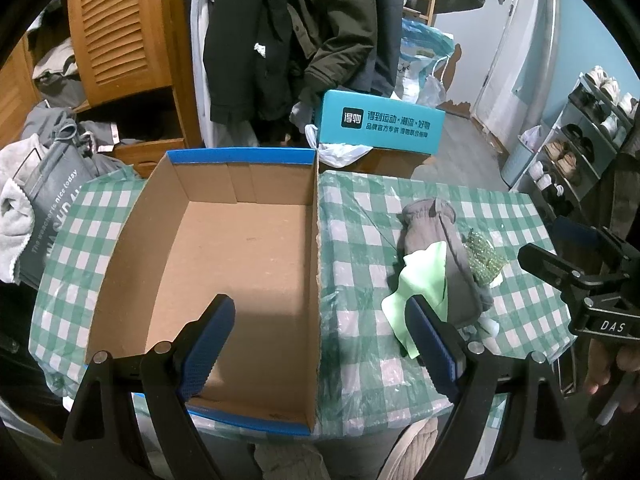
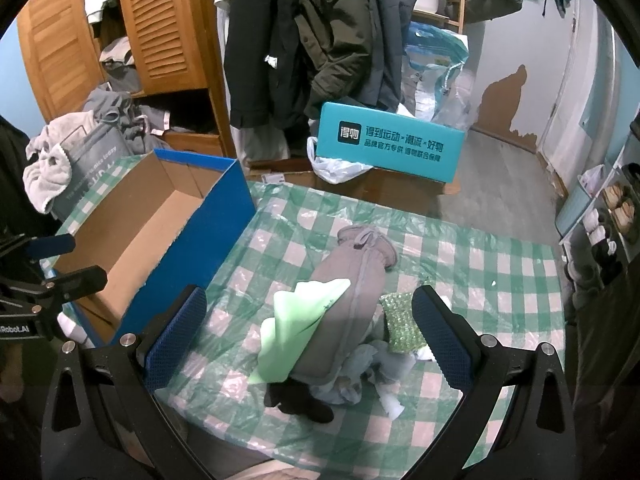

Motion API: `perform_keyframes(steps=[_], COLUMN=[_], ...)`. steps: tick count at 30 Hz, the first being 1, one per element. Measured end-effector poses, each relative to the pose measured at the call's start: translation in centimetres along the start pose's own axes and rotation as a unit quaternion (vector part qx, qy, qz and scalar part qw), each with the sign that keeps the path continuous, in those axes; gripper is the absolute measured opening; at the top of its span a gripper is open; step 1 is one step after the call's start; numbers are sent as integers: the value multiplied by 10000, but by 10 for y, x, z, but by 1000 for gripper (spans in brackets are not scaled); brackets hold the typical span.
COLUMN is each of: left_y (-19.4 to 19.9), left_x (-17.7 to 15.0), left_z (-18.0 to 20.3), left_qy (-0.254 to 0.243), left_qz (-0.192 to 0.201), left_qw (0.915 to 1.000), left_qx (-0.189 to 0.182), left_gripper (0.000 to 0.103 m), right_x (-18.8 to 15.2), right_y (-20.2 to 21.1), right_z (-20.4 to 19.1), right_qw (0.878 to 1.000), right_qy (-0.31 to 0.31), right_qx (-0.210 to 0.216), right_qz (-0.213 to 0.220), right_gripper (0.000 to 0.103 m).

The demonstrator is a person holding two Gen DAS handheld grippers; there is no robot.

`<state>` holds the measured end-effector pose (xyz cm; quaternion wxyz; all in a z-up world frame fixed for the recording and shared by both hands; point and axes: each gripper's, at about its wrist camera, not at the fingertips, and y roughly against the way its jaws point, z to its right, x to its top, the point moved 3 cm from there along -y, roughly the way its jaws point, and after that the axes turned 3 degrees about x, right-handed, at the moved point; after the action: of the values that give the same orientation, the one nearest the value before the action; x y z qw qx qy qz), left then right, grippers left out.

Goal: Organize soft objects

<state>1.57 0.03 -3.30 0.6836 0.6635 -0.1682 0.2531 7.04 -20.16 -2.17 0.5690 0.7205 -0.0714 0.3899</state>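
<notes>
An open cardboard box (image 1: 240,264) with blue outer walls (image 2: 200,240) stands empty on the left of the checked table (image 1: 360,208). To its right lies a pile of soft things: a grey pouch (image 1: 444,248) (image 2: 348,300), a light green cloth (image 1: 420,288) (image 2: 300,320), a green sparkly sponge (image 1: 484,260) (image 2: 400,320), pale blue fabric (image 2: 360,372) and a black piece (image 2: 300,400). My left gripper (image 1: 320,312) hangs open over the box's near right wall. My right gripper (image 2: 308,300) is open above the pile, touching nothing.
A teal printed box (image 1: 384,124) stands behind the table. Coats (image 1: 288,40) hang at the back, a wooden wardrobe (image 1: 120,40) with clothes spilling out is on the left, and a shoe rack (image 1: 580,140) is on the right.
</notes>
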Motion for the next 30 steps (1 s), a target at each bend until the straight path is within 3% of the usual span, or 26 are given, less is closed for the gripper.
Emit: perform_keyframes(steps=[30], left_y=[-3], left_x=[-7], left_z=[4], left_qy=[-49], left_qz=[-68], left_qw=[10000], left_qx=[-11], left_gripper=[88], right_x=[5], right_y=[5], right_z=[5], right_qw=[9998], right_qy=[-78], right_qx=[23], right_qz=[196], right_gripper=[101])
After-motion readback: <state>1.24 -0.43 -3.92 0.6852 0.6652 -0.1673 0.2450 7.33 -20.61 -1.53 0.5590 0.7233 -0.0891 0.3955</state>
